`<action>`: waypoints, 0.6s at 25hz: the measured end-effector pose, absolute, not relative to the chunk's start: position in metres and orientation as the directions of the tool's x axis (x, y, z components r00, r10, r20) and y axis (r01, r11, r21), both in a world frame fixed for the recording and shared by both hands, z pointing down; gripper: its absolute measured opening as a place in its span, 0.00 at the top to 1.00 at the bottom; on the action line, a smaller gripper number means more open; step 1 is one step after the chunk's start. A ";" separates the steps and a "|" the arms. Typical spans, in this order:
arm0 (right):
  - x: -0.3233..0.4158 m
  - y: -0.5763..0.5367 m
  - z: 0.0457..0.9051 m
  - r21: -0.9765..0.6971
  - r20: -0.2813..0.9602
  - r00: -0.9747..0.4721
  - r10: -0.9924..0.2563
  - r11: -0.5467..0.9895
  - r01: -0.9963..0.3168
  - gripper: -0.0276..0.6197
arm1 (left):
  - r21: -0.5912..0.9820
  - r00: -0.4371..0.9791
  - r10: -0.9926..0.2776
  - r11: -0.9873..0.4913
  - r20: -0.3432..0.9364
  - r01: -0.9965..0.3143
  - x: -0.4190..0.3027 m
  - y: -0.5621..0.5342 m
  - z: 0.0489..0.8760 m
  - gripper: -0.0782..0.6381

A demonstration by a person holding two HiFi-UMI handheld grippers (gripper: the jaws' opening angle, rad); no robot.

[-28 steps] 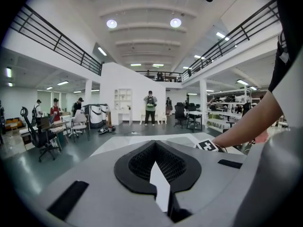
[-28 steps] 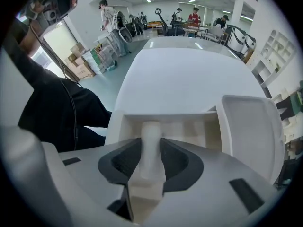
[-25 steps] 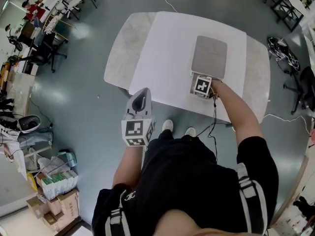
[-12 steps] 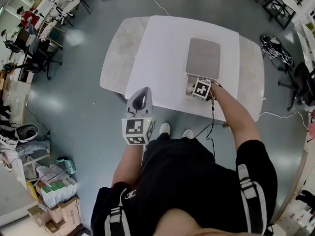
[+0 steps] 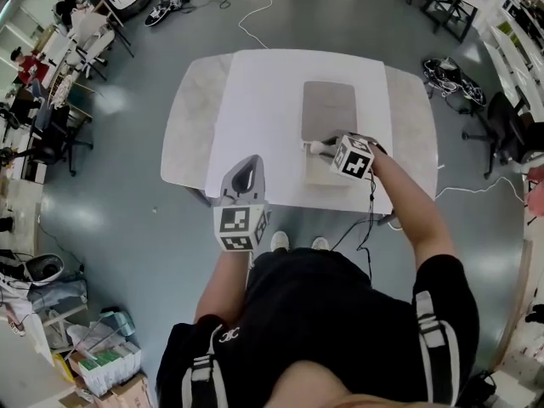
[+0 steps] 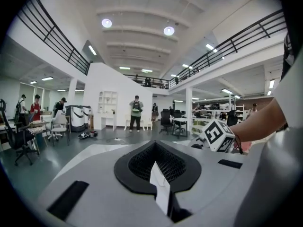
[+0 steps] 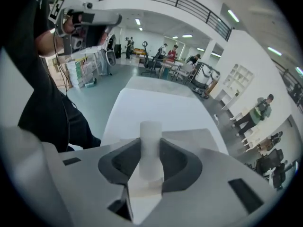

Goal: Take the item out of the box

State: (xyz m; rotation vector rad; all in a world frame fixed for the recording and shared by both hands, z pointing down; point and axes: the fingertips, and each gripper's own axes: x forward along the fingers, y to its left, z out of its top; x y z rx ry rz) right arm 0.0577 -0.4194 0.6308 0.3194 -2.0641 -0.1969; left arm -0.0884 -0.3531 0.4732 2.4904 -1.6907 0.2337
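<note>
A flat grey box point(image 5: 330, 109) lies on the white-covered table point(image 5: 255, 117), and a paler part of it point(image 5: 325, 173) shows at its near end. My right gripper point(image 5: 321, 148) hovers over that near end, pointing left. It is shut on a small white cylinder-like item point(image 7: 150, 145) that stands upright between the jaws. Below those jaws I see the grey box surface point(image 7: 199, 138) and the white table point(image 7: 156, 103). My left gripper point(image 5: 245, 167) is held off the table's near edge over the floor. In its own view the left gripper point(image 6: 158, 174) is shut with nothing in it.
The table is rounded, with grey ends point(image 5: 183, 138) beside the white cover. Grey floor surrounds it. Cables point(image 5: 246, 7) trail on the floor behind, and office chairs point(image 5: 501, 134) stand to the right. People and desks point(image 5: 51, 49) are far off at the left.
My right gripper has risen from the box's near edge and turned left with the white item in its jaws. The pale near part of the box now shows. The left gripper stayed put.
</note>
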 end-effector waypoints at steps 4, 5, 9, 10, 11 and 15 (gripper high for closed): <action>0.059 -0.425 0.573 0.330 0.707 -0.565 -0.425 0.905 -0.267 0.77 | 0.017 0.411 -0.894 -0.415 0.180 -0.910 -0.068 -0.364 0.469 0.88; 0.060 -0.428 0.557 0.351 0.671 -0.580 -0.462 0.887 -0.300 0.77 | 0.017 0.422 -0.889 -0.426 0.176 -0.904 -0.064 -0.367 0.468 0.88; 0.071 -0.435 0.496 0.431 0.500 -0.604 -0.621 0.783 -0.448 0.77 | 0.024 0.462 -0.872 -0.464 0.161 -0.885 -0.049 -0.376 0.465 0.88; 0.075 -0.435 0.482 0.435 0.451 -0.605 -0.656 0.753 -0.494 0.77 | 0.025 0.470 -0.868 -0.472 0.157 -0.881 -0.046 -0.378 0.463 0.88; 0.081 -0.435 0.468 0.431 0.399 -0.603 -0.690 0.722 -0.541 0.77 | 0.025 0.479 -0.864 -0.481 0.153 -0.876 -0.042 -0.380 0.461 0.88; 0.111 -0.433 0.417 0.410 0.194 -0.544 -0.816 0.571 -0.711 0.77 | 0.027 0.512 -0.847 -0.514 0.142 -0.857 -0.027 -0.388 0.457 0.88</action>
